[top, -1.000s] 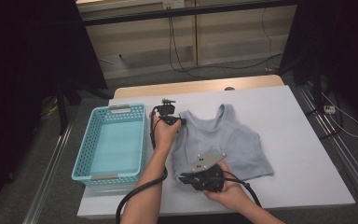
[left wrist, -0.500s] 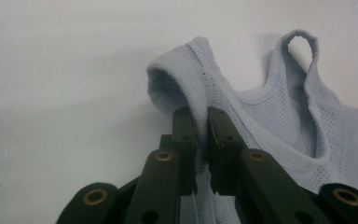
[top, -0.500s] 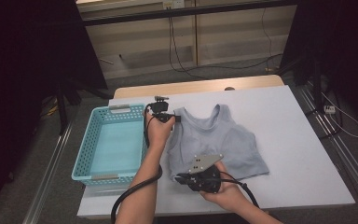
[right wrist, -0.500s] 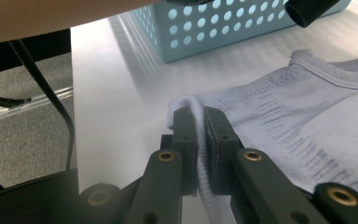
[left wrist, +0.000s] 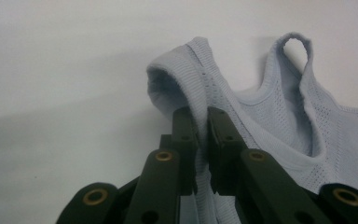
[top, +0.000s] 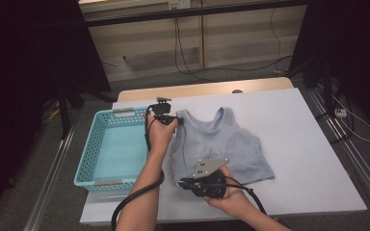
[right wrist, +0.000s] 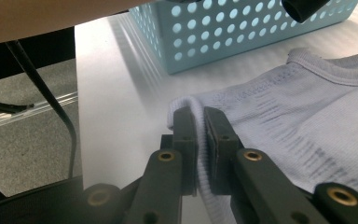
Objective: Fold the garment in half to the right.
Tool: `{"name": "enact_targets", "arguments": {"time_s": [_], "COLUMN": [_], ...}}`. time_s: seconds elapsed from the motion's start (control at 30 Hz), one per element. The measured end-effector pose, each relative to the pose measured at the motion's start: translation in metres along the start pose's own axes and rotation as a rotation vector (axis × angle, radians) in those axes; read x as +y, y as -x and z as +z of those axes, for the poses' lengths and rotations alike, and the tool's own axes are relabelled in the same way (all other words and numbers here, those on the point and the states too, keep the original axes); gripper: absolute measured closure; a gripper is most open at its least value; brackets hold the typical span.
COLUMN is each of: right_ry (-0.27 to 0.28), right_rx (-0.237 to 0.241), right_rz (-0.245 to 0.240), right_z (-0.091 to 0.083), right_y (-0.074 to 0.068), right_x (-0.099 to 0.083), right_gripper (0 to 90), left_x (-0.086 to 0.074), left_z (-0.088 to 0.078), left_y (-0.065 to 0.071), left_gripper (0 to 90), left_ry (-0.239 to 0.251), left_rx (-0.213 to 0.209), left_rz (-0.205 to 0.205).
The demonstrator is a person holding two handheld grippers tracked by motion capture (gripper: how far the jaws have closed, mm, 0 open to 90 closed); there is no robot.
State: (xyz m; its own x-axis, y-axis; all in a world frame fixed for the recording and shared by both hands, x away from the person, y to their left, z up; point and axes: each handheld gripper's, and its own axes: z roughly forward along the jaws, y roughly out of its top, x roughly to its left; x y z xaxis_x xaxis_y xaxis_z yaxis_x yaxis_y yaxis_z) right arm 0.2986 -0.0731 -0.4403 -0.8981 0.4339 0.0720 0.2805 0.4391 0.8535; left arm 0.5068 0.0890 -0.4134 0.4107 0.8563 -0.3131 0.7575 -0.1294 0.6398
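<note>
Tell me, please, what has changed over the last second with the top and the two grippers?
The left gripper, shut on the top's shoulder strap, has drawn it a little toward the basket, bunching the left edge inward. The right gripper stays shut on the hem corner, in place. The basket has not moved.

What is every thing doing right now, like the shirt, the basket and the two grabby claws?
Light blue-grey knit tank top: lying on the white table, pinched at a shoulder strap and at the hem corner.
Turquoise plastic basket with holes: upright, empty.
Left gripper: shut on the strap.
Right gripper: shut on the hem corner.
</note>
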Motion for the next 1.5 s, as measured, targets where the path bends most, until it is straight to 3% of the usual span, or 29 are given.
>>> {"name": "enact_targets", "arguments": {"time_s": [0.37,1.5], "right_ry": [-0.004,0.028], "right_rx": [0.009,0.023], "right_rz": [-0.012,-0.012], "right_z": [0.004,0.007], "right_y": [-0.003,-0.006], "right_x": [0.004,0.011], "right_gripper": [84.6,84.6], "left_x": [0.001,0.008], "left_z": [-0.006,-0.021], "left_y": [-0.002,-0.007], "left_gripper": [82.7,82.6], "left_ry": [-0.015,-0.034], "left_rx": [0.04,0.086], "left_rz": [0.009,0.009]}}
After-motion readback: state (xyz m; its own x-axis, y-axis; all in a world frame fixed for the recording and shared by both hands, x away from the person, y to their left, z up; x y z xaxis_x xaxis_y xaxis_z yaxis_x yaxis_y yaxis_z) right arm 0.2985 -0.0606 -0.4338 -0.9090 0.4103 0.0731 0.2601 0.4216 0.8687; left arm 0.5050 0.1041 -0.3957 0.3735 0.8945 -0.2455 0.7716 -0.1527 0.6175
